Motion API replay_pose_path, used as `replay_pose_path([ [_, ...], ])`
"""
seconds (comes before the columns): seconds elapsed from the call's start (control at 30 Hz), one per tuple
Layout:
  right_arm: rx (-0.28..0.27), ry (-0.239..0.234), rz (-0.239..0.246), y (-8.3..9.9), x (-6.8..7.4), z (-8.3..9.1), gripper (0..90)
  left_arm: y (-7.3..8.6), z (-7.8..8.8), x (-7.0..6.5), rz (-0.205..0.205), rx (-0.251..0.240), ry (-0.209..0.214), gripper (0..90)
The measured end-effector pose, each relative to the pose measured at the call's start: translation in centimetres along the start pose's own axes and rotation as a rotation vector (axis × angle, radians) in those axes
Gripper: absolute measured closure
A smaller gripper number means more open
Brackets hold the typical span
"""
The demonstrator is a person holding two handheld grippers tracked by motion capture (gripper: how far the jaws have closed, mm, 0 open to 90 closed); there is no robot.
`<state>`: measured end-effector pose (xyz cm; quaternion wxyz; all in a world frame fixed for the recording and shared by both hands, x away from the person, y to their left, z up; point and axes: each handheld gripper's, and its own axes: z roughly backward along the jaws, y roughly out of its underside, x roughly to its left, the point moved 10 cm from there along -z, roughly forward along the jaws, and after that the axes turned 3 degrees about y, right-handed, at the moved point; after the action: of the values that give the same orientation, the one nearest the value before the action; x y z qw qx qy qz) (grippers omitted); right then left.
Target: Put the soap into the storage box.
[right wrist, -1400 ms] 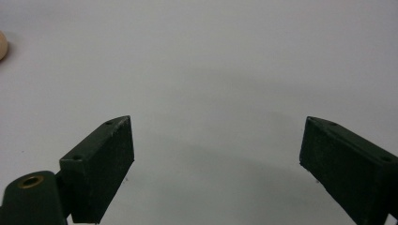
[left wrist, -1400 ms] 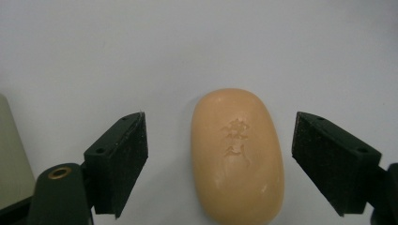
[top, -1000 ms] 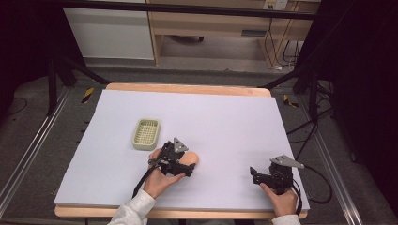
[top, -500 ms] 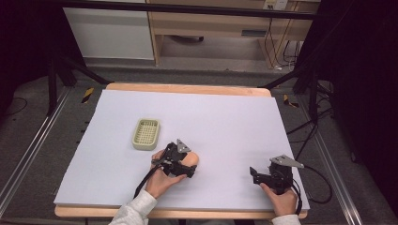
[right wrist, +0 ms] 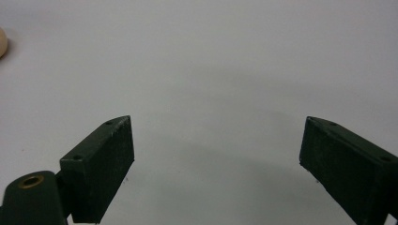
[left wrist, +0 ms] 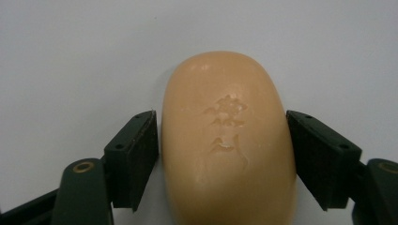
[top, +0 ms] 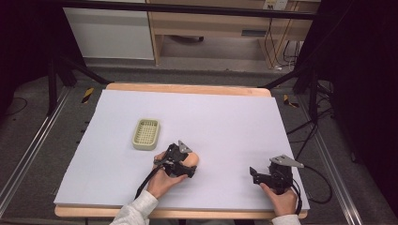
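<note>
Since a second ago our left tongs (left wrist: 220, 164) have slid rightward and now clasp the soap (left wrist: 227, 140) on the worktop (top: 225, 117). Right tongs (right wrist: 216, 168) rest released. We judge the grasp made; next, lift it toward the dish (top: 146, 133).

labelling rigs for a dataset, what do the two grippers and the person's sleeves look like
Both grippers, left and right, are black, each with two flat rectangular fingers bearing small screw holes and a brass-ringed pivot. Each carries a grey three-cornered plate on top and trails a black cable. The sleeves are light grey.
</note>
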<state>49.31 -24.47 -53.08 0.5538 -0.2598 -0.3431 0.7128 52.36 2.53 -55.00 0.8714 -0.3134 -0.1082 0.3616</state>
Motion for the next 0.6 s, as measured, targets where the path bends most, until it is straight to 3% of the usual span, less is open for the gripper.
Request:
replay_pose_path([
  [0.6, 0.0, 0.003, 0.013, 0.02, -0.1, -0.11, 10.7, 0.02, 0.07, -0.04, -0.007, 0.011, -0.008, 31.1],
])
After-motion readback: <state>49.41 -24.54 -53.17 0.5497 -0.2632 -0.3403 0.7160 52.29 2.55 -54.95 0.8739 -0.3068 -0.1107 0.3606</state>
